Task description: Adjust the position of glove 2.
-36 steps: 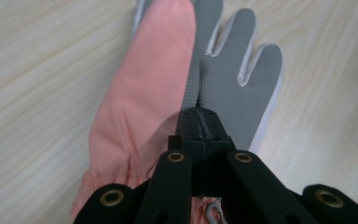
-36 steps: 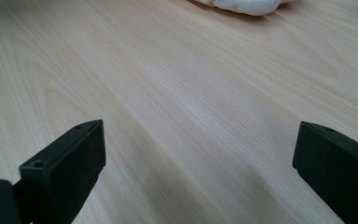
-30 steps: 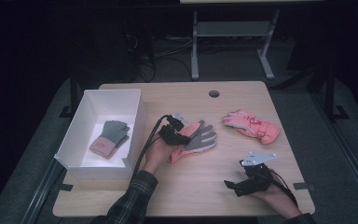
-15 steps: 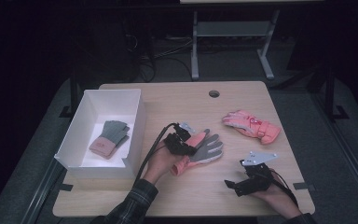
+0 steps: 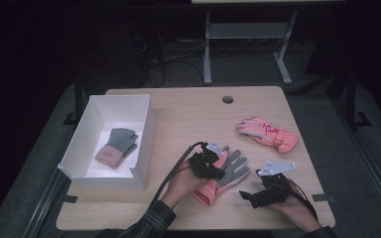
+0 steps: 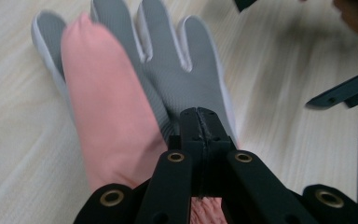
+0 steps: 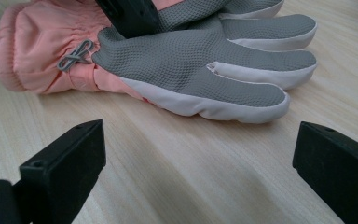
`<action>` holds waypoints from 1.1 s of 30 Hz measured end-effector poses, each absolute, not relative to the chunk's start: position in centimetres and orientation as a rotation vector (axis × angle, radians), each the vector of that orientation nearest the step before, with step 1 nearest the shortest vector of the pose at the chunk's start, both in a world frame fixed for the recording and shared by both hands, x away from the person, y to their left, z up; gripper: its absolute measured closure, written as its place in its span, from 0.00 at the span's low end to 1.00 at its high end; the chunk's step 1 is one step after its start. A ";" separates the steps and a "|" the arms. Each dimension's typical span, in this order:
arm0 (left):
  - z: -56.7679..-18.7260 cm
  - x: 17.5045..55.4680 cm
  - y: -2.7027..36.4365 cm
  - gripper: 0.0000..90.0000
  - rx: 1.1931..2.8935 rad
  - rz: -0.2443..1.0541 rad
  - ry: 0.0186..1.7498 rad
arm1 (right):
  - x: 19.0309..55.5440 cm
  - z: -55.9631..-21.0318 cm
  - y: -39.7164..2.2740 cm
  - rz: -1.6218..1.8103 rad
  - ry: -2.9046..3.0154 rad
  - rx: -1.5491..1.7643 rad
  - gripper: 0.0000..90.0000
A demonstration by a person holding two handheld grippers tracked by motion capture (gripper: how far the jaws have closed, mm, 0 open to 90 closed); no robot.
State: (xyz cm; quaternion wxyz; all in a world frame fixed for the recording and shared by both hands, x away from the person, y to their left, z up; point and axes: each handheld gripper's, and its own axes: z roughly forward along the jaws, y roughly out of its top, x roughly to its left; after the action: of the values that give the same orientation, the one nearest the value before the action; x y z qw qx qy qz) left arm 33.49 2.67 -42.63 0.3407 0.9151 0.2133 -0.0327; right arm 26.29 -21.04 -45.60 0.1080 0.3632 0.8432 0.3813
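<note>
A pink glove with a grey palm (image 5: 229, 171) lies palm up on the wooden table (image 5: 188, 119), near the front. My left gripper (image 5: 209, 166) sits over its palm, jaws pressed together on the grey fabric (image 6: 168, 74), and reads as shut on the glove (image 7: 191, 56). In the left gripper view its tips (image 6: 198, 125) meet at the palm's base, beside the pink thumb. My right gripper (image 5: 250, 195) rests on the table just right of the glove. Its jaws stand wide open and empty (image 7: 198, 154), facing the glove's side.
A second pink glove (image 5: 268, 134) lies at the right of the table. A white box (image 5: 146, 134) on the left holds a small grey and pink glove (image 5: 116, 146). A round hole (image 5: 227, 99) sits near the table's far edge.
My left gripper has dragged the grey-palmed glove toward the front edge and slightly right, closer to my right gripper. The right gripper has stayed in place.
</note>
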 end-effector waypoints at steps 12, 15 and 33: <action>-41.9 33.4 8.5 1.00 2.335 0.027 0.707 | 26.1 -45.5 -21.4 1.126 2.472 1.081 0.03; -42.6 33.0 8.9 1.00 2.369 0.013 0.705 | 26.0 -45.4 -21.7 1.132 2.461 1.094 0.03; -43.0 30.2 8.2 1.00 2.406 -0.078 0.593 | 24.8 -45.4 -25.0 1.126 2.395 1.187 0.03</action>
State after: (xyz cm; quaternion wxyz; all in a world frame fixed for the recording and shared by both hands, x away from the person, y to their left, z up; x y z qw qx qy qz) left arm 30.25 8.21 -43.00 0.3253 0.9177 0.2261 -0.0297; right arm 24.84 -25.00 -45.42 0.1205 0.4062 0.8197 0.3855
